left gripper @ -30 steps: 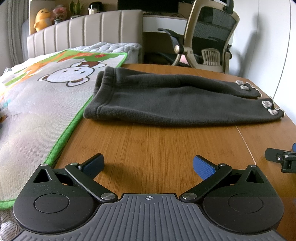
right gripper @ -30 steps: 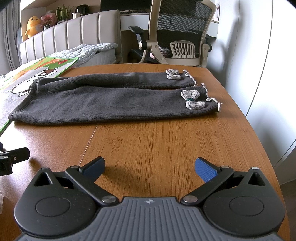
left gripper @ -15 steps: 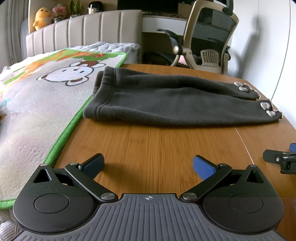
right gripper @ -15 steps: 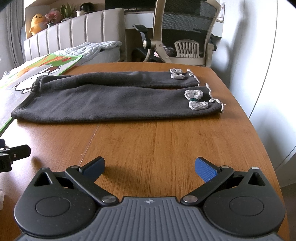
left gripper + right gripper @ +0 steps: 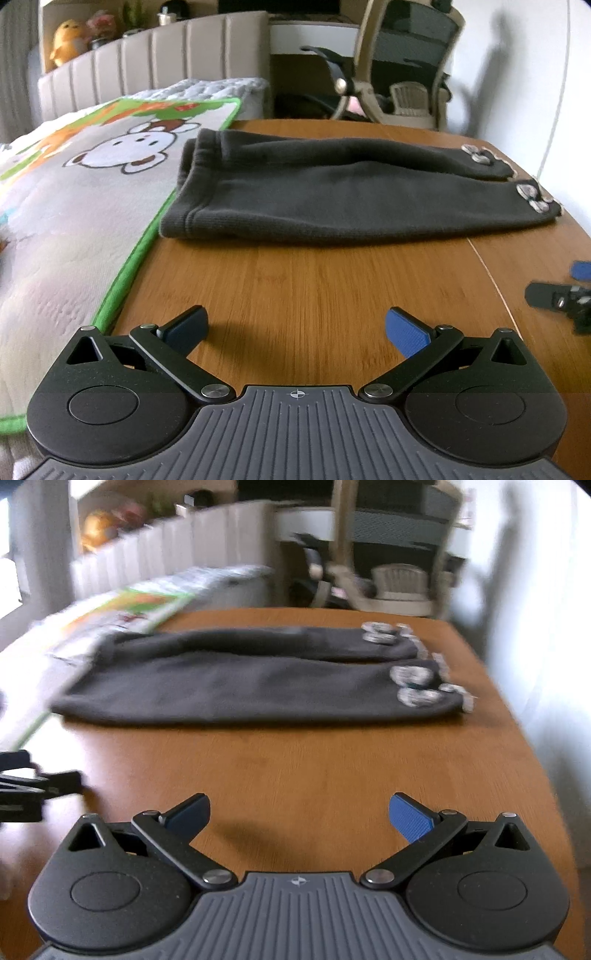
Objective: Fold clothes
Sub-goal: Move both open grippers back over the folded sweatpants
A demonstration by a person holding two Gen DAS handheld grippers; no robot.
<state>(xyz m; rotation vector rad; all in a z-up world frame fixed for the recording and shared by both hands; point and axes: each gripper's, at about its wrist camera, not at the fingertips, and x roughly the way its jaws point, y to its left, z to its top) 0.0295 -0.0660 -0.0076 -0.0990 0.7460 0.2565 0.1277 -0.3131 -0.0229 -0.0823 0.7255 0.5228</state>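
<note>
The left gripper fills the bottom of the left wrist view, its jaws spread wide and holding nothing, the blue fingertips angled outward at lower left and lower right of centre. At the right edge of that same frame, a little below mid-height, a part of the right gripper shows, blurred. In the right wrist view the right gripper also sits along the bottom with its jaws wide apart and nothing between them. At the left edge of that frame, just below mid-height, a dark blurred piece of the left gripper pokes in.
</note>
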